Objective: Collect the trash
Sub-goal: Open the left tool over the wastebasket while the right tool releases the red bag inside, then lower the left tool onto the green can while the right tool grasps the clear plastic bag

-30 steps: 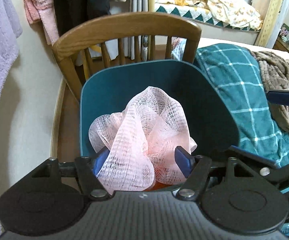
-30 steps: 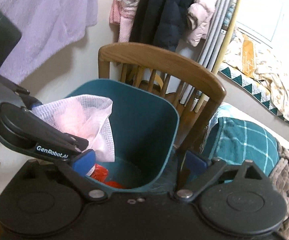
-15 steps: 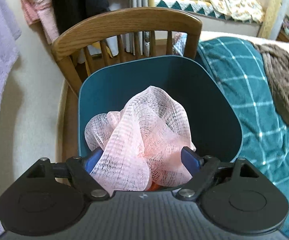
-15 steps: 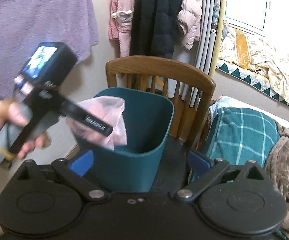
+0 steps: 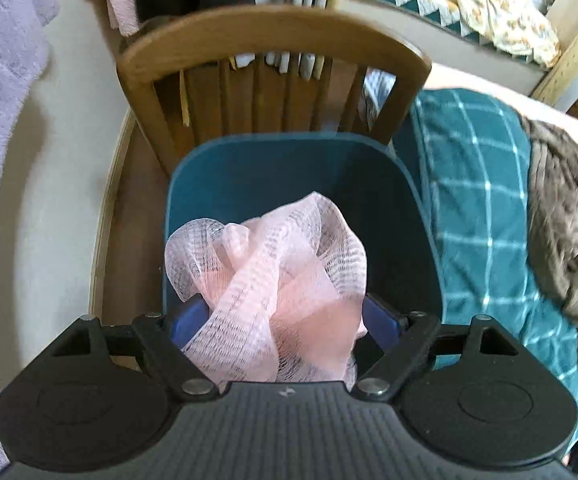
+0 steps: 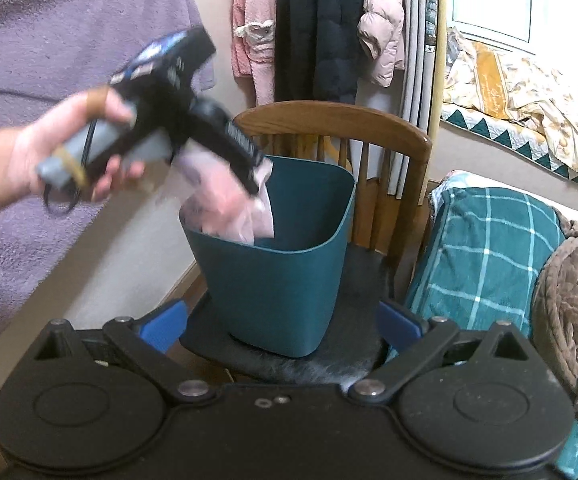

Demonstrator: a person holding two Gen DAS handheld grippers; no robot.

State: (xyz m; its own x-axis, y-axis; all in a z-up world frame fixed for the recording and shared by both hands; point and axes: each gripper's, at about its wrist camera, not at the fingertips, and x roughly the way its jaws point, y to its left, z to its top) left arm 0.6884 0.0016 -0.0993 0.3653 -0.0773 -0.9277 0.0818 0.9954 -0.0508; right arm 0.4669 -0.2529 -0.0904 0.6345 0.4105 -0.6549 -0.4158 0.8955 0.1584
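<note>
A pink mesh net (image 5: 273, 280) sits bunched between the blue pads of my left gripper (image 5: 285, 318). The jaws stand wide and the net touches both pads. It hangs over the open mouth of a teal trash bin (image 5: 249, 176). In the right wrist view a hand holds the left gripper (image 6: 249, 184) tilted down over the bin (image 6: 273, 280), with the net (image 6: 229, 208) dangling at rim level. My right gripper (image 6: 281, 326) is open and holds nothing, back from the bin's near side. The bin's bottom is hidden.
The bin stands on the dark seat (image 6: 353, 344) of a wooden chair (image 5: 273, 36) by a cream wall. A teal checked blanket (image 5: 481, 208) and a brown throw (image 5: 569, 224) lie on the right. Purple fabric (image 6: 49, 40) and coats (image 6: 321, 28) hang behind.
The left gripper's jaws spread wider, and it rose from the bin with the net still between them. The right gripper drew back, so the whole bin now shows.
</note>
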